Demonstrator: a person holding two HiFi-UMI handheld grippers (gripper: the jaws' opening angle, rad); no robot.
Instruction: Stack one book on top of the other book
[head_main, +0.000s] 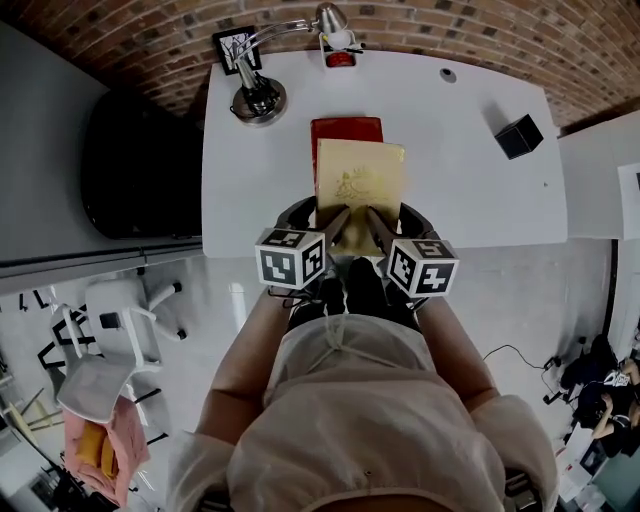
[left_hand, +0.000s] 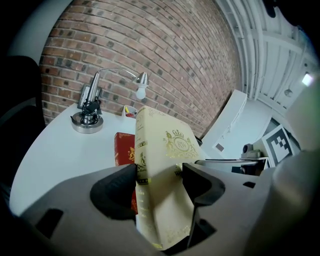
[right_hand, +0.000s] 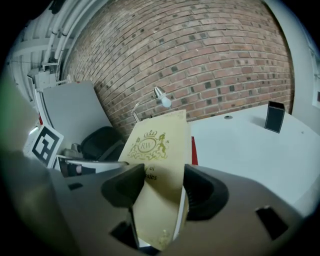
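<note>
Left claw (left_hand: 159, 179) and right claw (right_hand: 163, 181) are both clamped on the near edge of the cream gold-crested hardback book (head_main: 360, 178), held over the white worktop (head_main: 470, 180), long axis toward 12 o'clock, where the flat red hardback book (head_main: 345, 130) lies.

Matt, paper-smooth boards with shiny gold-foil stamping cover the cream book (left_hand: 165, 165). The pads (left_hand: 117, 192) of the left gripper (left_hand: 159, 175) look like dull, dark plastic or rubber. The red book (left_hand: 124, 147) has a slightly glossier cover with gilt ornament. The white tabletop (head_main: 470, 190) is smooth and matt. The desk lamp (head_main: 258, 100) is polished metal, and the brick wall (right_hand: 200, 55) is rough and unglazed.
</note>
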